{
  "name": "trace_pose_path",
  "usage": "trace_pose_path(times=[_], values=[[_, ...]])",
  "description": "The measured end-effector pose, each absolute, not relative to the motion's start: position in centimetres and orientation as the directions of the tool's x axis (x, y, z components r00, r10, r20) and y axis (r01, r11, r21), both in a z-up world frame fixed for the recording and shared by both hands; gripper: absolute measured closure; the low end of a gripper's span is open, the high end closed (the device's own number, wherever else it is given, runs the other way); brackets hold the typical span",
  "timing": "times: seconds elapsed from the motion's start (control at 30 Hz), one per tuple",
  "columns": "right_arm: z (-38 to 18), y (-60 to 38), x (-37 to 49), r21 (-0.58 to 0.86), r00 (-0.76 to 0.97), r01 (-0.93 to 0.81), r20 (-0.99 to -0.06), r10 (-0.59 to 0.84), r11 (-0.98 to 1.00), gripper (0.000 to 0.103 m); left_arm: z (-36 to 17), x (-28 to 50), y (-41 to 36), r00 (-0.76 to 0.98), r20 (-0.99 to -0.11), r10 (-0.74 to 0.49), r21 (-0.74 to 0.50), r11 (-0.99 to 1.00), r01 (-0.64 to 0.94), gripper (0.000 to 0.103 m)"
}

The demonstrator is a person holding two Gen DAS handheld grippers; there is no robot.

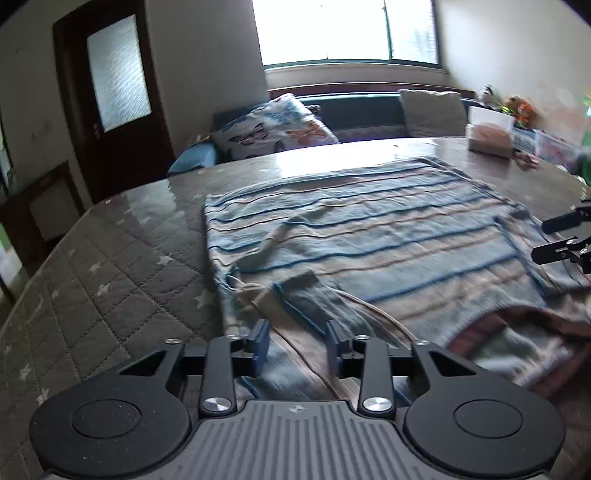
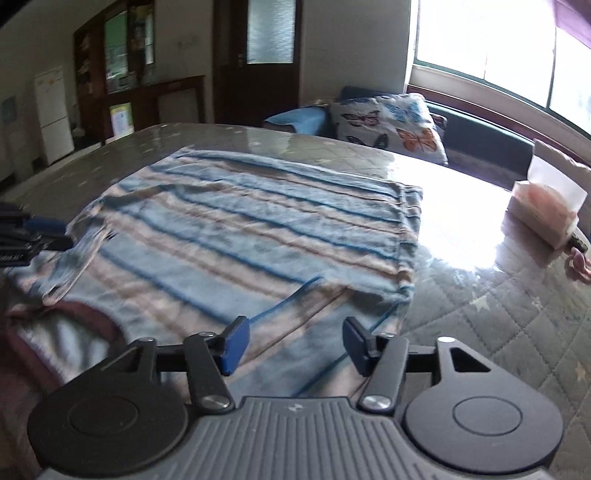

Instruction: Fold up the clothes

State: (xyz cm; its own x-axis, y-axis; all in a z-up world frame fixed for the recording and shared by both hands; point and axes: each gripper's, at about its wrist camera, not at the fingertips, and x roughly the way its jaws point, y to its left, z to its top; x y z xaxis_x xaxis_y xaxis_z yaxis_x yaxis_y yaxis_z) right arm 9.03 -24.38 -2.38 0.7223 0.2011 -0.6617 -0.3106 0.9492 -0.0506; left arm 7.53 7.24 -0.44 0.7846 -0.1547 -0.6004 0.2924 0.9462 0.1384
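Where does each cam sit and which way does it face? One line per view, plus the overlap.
Left wrist: on the left gripper, low at the striped shirt's near edge, facing across the table toward the window; own open fingers show, right gripper at the right border.
Right wrist: on the right gripper, facing across the shirt toward the door and butterfly pillow; own open fingers show, left gripper at the left border.
Shared: shirt, table, pillow, tissue box, window.

Quilted star-print table (image 1: 110,266), striped shirt (image 1: 362,229), tissue box (image 1: 489,142)
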Motion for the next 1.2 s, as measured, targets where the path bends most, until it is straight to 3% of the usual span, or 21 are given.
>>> trace_pose_path(times=[0.23,0.53,0.8,1.0,1.2], values=[[-2.8,-23.2,5.5,-0.101,0.717,-0.362,-0.665,0.207,0.927,0.029,-1.5,4.6,6.0,0.791,-0.594,-0.147,0.214,0.919,0.332,0.054],[-1.8,-23.6,1.6,-0.13,0.707,-0.417,-0.668,0.232,0.9,0.027,-0.2,1.6,6.8,0.806,-0.574,-0.141,0.25,0.908,0.337,0.051],[-2.3,-23.9,0.2,-0.171,0.677,-0.476,-0.697,0.235,0.863,0.027,-1.1,-1.0,6.7,0.793,-0.585,-0.171,0.352,0.828,0.437,0.048],[-2.6,-23.8,1.1,-0.179,0.68,-0.48,-0.695,0.235,0.859,0.031,-2.1,-0.9,6.0,0.8,-0.571,-0.186,0.443,0.751,0.49,0.046],[-2.5,-23.7,2.1,-0.185,0.679,-0.486,-0.695,0.235,0.854,0.049,-2.5,0.2,5.6,0.799,-0.558,-0.221,0.486,0.694,0.531,0.046]])
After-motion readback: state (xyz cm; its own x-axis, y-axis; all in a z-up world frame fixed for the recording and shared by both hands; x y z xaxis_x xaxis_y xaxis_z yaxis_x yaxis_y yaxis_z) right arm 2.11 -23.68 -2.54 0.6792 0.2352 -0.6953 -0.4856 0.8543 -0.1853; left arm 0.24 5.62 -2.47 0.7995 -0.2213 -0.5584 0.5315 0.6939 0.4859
